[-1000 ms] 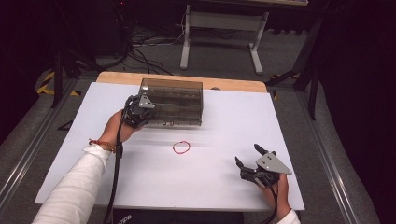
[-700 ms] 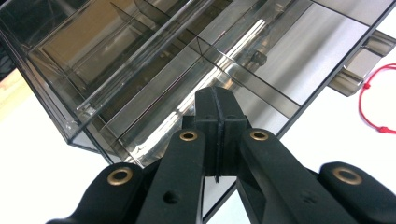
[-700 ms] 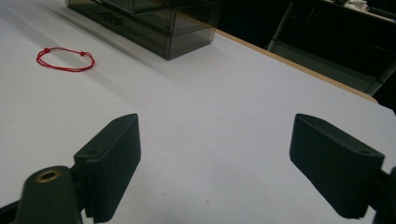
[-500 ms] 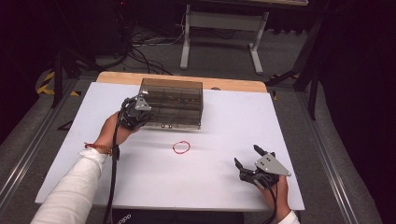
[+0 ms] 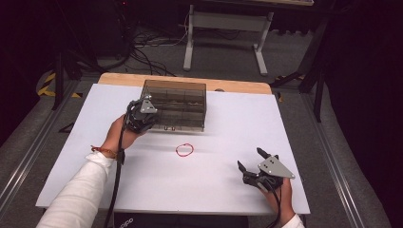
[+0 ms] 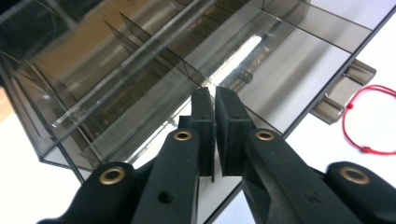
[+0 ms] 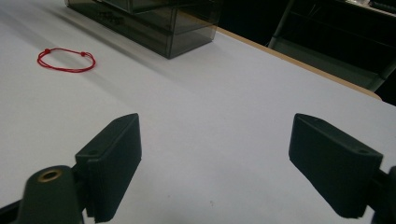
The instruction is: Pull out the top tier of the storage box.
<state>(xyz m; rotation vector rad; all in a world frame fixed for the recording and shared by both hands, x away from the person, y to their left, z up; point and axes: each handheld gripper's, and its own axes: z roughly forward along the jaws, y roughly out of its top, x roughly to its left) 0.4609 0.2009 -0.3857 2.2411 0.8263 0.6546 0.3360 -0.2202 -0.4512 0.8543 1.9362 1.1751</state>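
Note:
A smoky clear plastic box (image 5: 177, 104) with inner dividers stands at the back of the white table (image 5: 228, 118). My left gripper (image 5: 145, 115) is at the box's front left corner. In the left gripper view its jaws (image 6: 214, 93) hang over the box (image 6: 140, 60). They have just been opening and stand a thin slit apart, with nothing visibly gripped. A red string loop (image 5: 185, 150) lies flat in front of the box. My right gripper (image 5: 250, 159) rests open near the front right of the table, its jaws (image 7: 215, 140) wide apart over bare surface.
The box's latch tab (image 6: 343, 91) juts toward the red loop (image 6: 365, 149). In the right gripper view the loop (image 7: 83, 54) and box (image 7: 154, 23) lie far off to the left. A wooden strip (image 5: 237, 86) edges the table's back; a metal stand (image 5: 223, 28) is on the floor beyond.

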